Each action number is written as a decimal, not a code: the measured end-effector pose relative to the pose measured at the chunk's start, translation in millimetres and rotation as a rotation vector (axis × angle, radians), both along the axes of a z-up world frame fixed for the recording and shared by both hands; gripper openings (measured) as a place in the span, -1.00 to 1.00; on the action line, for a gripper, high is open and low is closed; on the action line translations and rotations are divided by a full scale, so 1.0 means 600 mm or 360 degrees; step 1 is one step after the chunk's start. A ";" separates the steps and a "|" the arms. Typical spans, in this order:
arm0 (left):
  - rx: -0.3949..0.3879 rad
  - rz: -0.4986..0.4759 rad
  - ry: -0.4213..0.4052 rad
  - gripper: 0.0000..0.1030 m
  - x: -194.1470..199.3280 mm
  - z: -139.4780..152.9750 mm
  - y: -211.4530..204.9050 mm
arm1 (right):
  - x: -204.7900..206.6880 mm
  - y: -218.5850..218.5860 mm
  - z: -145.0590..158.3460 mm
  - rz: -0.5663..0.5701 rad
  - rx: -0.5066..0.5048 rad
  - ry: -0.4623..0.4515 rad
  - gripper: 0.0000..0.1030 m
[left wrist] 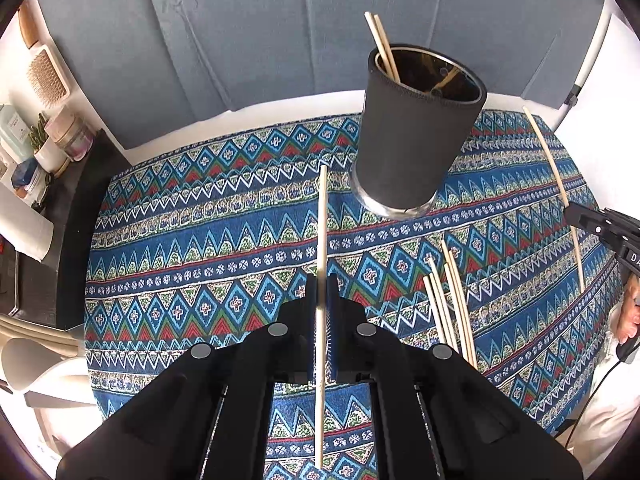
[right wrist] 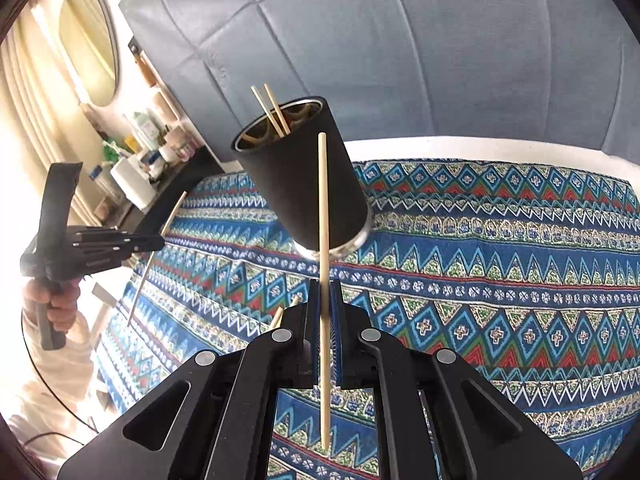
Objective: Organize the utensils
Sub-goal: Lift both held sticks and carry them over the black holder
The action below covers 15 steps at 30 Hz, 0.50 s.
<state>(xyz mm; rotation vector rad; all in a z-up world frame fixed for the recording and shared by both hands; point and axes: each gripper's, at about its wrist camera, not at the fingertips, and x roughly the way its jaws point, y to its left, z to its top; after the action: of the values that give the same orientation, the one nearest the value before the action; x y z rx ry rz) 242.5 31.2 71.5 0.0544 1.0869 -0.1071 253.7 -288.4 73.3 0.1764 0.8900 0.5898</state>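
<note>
Clamping a single wooden chopstick apiece, two black handheld grippers hang above a table draped in a blue, zigzag-patterned cloth [left wrist: 200,240]. Nearest the left wrist camera, the left gripper [left wrist: 321,284] has its jaws pressed tight on a pale chopstick [left wrist: 322,216], which runs lengthwise between the pads: its far end pokes out well past the fingertips, while its near end trails back under the gripper body. Seen from the right wrist camera, that same tool sits at the left edge, a bare hand [right wrist: 56,300] wrapped around its grip, with the stick crossing its tips at a slant. The right gripper [right wrist: 325,292] is likewise clenched on its own chopstick [right wrist: 323,208], held nearly upright in that view and crossing in front of the holder; both ends extend beyond the pads. Both grippers tilt downward toward the cloth. Just beyond and to the right of the left gripper, a loose bundle of chopsticks [left wrist: 450,304] lies on the cloth. Farther back stands a black cylindrical holder [left wrist: 412,148] with a shiny metal base and rim, two chopsticks [left wrist: 382,46] already leaning inside it. Behind the table rises a grey-blue padded panel [left wrist: 260,32].
</note>
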 end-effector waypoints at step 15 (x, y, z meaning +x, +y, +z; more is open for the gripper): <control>-0.0025 -0.0150 -0.0386 -0.91 0.054 0.086 -0.071 | 0.062 0.049 0.052 0.0070 0.0307 -0.0111 -0.90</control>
<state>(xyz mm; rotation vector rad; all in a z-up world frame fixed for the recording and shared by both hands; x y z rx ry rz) 275.0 -11.5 123.1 0.1020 0.8409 -0.1887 291.0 -258.8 104.7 0.3089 0.7707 0.7190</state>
